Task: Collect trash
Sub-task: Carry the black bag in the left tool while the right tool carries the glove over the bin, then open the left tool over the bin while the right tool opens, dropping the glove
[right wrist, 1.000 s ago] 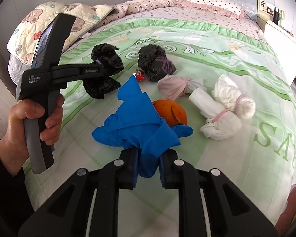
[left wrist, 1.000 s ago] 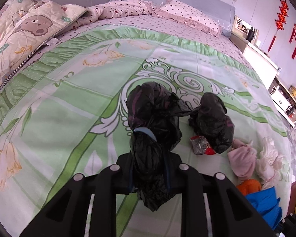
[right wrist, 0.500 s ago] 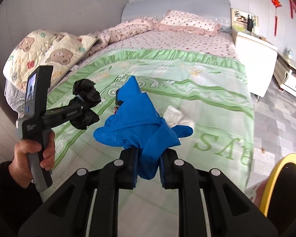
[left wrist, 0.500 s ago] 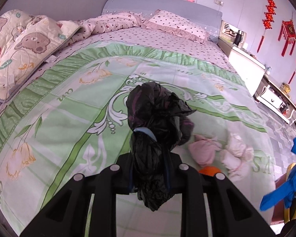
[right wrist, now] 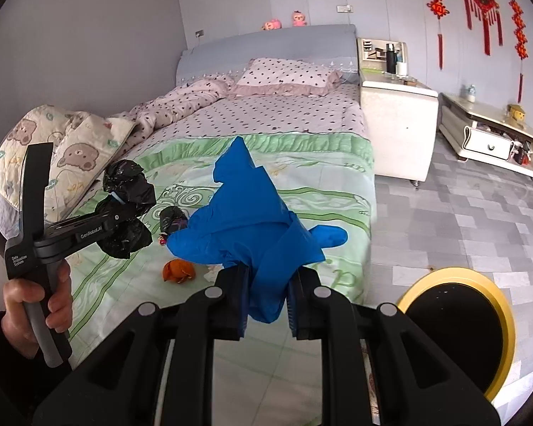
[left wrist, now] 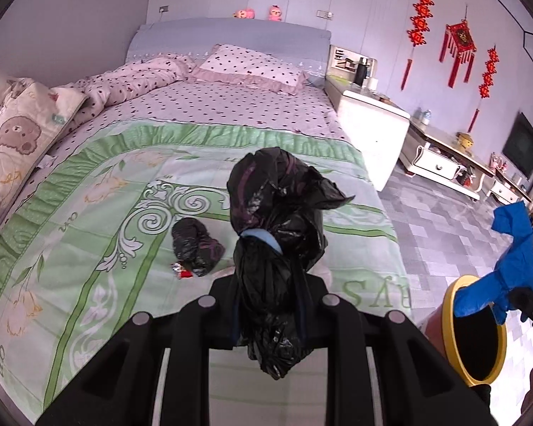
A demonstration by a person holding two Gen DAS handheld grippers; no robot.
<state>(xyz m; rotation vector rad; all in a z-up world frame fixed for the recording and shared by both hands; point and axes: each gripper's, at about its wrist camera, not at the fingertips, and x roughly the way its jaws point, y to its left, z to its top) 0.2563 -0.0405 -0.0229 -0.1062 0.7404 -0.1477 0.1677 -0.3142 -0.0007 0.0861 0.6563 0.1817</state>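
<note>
Clamping a black bag (left wrist: 277, 248) and a blue glove (right wrist: 248, 227), both grippers' fingers (left wrist: 238, 305) tilt downward above the bed (left wrist: 89, 234).

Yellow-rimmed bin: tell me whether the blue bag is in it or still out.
Out. The blue bag is clamped in the right hand-held gripper, held above the bed's edge; the yellow-rimmed bin stands on the floor beside it.

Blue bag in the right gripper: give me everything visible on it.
The blue bag is thin, glossy plastic, crumpled into loose folds with one pointed flap standing up and a rounded lobe sticking out to the right. The right gripper is shut on its lower part; a short tail hangs below the pads. It is lifted clear of the bed, touching only the gripper, with the yellow-rimmed bin lower right.
</note>
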